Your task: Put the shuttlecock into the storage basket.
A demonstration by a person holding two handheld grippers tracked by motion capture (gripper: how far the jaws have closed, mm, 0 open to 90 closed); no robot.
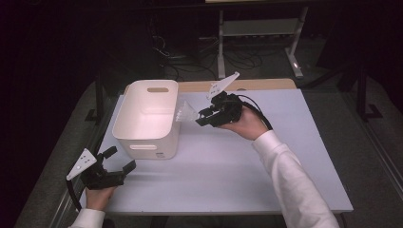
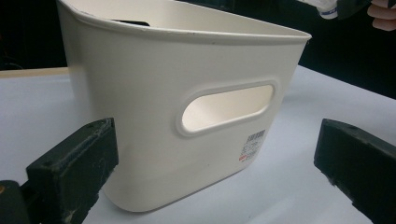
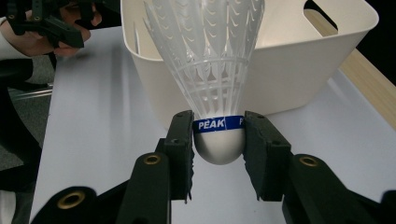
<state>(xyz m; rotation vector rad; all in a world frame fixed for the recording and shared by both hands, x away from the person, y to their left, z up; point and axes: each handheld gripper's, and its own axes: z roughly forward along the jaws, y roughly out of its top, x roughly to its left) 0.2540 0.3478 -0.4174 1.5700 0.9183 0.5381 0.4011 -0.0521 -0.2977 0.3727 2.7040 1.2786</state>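
Observation:
A white shuttlecock [image 3: 212, 70] with a blue band reading PEAK is clamped by its cork between the jaws of my right gripper [image 3: 218, 135]. In the high view the right gripper [image 1: 199, 118] holds the shuttlecock [image 1: 186, 113] just right of the white plastic bin [image 1: 147, 118], feathers pointing at the bin's rim. My left gripper [image 1: 119, 159] rests near the table's front left, jaws wide apart and empty. Its own view faces the bin's [image 2: 154, 93] handle cutout and barcode label.
The bin stands at the back left of the white table [image 1: 228, 166]. A wooden strip [image 1: 266, 84] runs along the far edge. Cables and a white stand [image 1: 259, 28] lie on the dark floor beyond.

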